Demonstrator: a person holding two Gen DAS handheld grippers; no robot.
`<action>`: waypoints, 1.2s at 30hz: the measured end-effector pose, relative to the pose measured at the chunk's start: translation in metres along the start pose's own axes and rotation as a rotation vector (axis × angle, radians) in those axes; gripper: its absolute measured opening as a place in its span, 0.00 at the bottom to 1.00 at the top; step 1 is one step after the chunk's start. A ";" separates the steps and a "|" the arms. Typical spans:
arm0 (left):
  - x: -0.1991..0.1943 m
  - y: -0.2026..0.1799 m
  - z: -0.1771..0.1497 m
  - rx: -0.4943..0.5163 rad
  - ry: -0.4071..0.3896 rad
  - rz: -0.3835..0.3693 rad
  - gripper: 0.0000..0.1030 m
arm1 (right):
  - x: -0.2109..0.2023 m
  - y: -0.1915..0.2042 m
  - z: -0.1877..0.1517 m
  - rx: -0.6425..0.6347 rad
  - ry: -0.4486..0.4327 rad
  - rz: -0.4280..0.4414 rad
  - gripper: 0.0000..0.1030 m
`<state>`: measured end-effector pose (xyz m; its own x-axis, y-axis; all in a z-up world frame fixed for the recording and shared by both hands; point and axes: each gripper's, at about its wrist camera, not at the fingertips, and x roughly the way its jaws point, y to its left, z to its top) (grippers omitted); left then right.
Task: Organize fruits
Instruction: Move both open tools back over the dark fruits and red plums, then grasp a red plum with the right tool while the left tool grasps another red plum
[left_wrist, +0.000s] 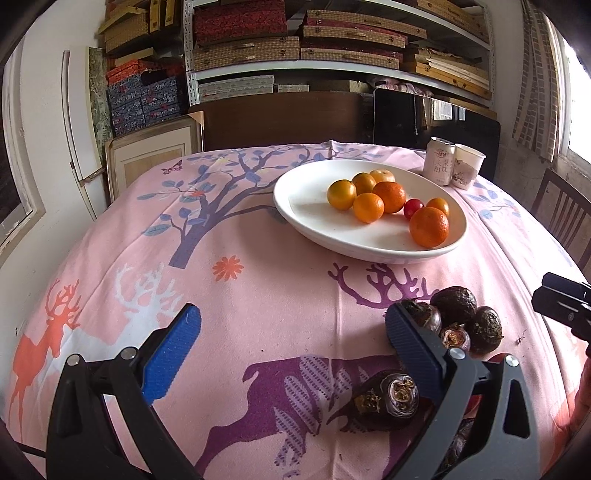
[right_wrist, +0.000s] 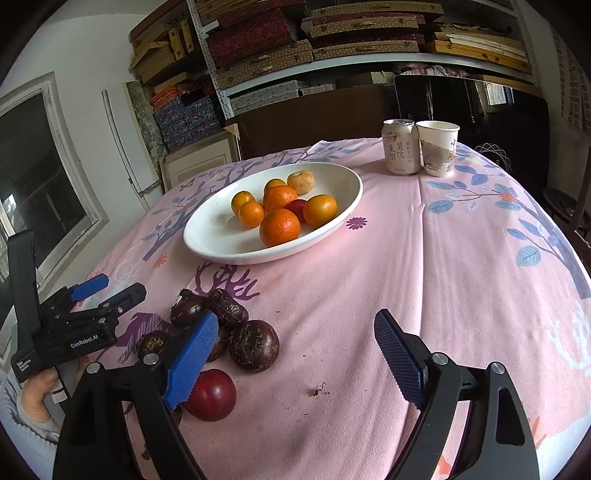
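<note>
A white oval plate (left_wrist: 314, 221) (right_wrist: 221, 243) holds several oranges (left_wrist: 429, 226) (right_wrist: 279, 227) and one small red fruit (left_wrist: 413, 208) (right_wrist: 296, 206). Several dark brown water chestnuts (left_wrist: 454, 305) (right_wrist: 253, 345) lie in a cluster on the pink cloth near the front. A red plum (right_wrist: 210, 394) lies beside them. My left gripper (left_wrist: 293, 332) is open and empty, its right finger beside the chestnuts; it also shows in the right wrist view (right_wrist: 107, 288). My right gripper (right_wrist: 295, 339) is open and empty, its left finger over the chestnuts and plum.
A drink can (left_wrist: 439, 160) (right_wrist: 400, 151) and a paper cup (left_wrist: 467, 166) (right_wrist: 439, 153) stand at the table's far right. A wooden chair (left_wrist: 561, 218) is at the right. Shelves of boxes (left_wrist: 295, 48) fill the back wall.
</note>
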<state>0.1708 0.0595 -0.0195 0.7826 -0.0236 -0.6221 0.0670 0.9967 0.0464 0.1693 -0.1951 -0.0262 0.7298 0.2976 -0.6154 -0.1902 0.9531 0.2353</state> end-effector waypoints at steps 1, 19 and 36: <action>0.000 -0.001 0.000 0.005 0.000 0.002 0.95 | 0.001 0.002 -0.001 -0.007 0.003 -0.001 0.85; 0.001 -0.005 -0.002 0.023 0.006 0.003 0.95 | 0.010 0.043 -0.019 -0.193 0.102 0.036 0.88; 0.004 -0.010 -0.003 0.054 0.021 -0.002 0.95 | -0.012 0.017 -0.013 -0.164 0.063 -0.008 0.92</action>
<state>0.1720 0.0495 -0.0249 0.7691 -0.0232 -0.6387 0.1024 0.9909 0.0873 0.1494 -0.1814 -0.0244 0.6899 0.2877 -0.6643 -0.2925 0.9502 0.1077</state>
